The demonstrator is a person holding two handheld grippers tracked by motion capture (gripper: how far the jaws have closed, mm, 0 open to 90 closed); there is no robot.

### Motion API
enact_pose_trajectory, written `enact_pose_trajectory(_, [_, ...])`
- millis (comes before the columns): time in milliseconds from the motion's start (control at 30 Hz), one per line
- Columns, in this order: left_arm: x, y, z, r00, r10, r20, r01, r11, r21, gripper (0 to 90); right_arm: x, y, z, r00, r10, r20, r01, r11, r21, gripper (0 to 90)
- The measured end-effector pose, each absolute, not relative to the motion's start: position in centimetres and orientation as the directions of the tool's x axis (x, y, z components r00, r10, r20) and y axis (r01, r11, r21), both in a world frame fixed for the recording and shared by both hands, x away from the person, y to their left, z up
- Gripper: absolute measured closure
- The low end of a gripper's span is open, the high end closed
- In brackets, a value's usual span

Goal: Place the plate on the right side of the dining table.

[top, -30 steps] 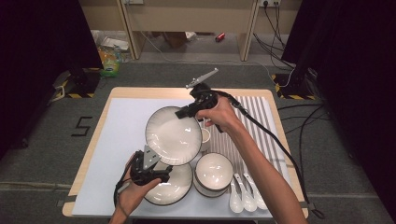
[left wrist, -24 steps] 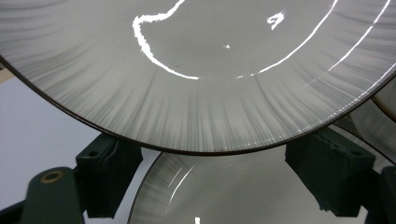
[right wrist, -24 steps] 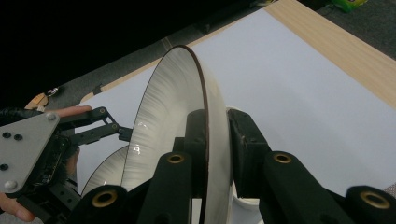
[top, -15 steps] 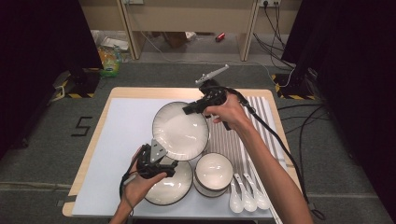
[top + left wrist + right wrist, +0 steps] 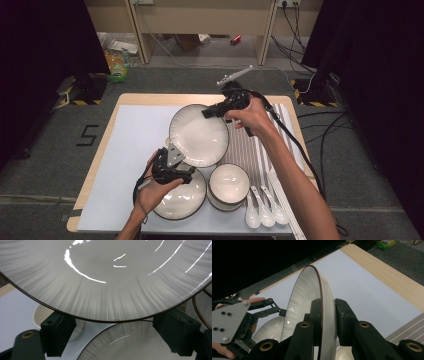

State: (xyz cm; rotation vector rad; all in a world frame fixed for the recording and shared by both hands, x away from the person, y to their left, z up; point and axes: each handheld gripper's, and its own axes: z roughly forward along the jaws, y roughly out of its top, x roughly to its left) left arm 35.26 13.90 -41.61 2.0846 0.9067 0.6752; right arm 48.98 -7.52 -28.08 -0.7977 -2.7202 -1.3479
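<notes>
Two tools, right tool clamping plate rim

I can't see whether my left gripper pinches the lifted plate; that plate hides a small cup and overlaps the lower plate.

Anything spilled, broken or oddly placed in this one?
Nothing spilled or broken. The only unusual thing: the big plate is lifted, steeply tilted, off the table, its far rim clamped in the right tongs, its near rim between the left tongs.
</notes>
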Motion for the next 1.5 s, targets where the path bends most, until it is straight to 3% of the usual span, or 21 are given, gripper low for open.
enact_pose_trajectory(1500, [37.7,9.9,-40.4,0.66,0.735,0.157,0.324,-0.467,0.823,18.4,49.4,-12.4,-26.6,-0.838,0.512,0.187,0.45,0.457,0.767,78.2])
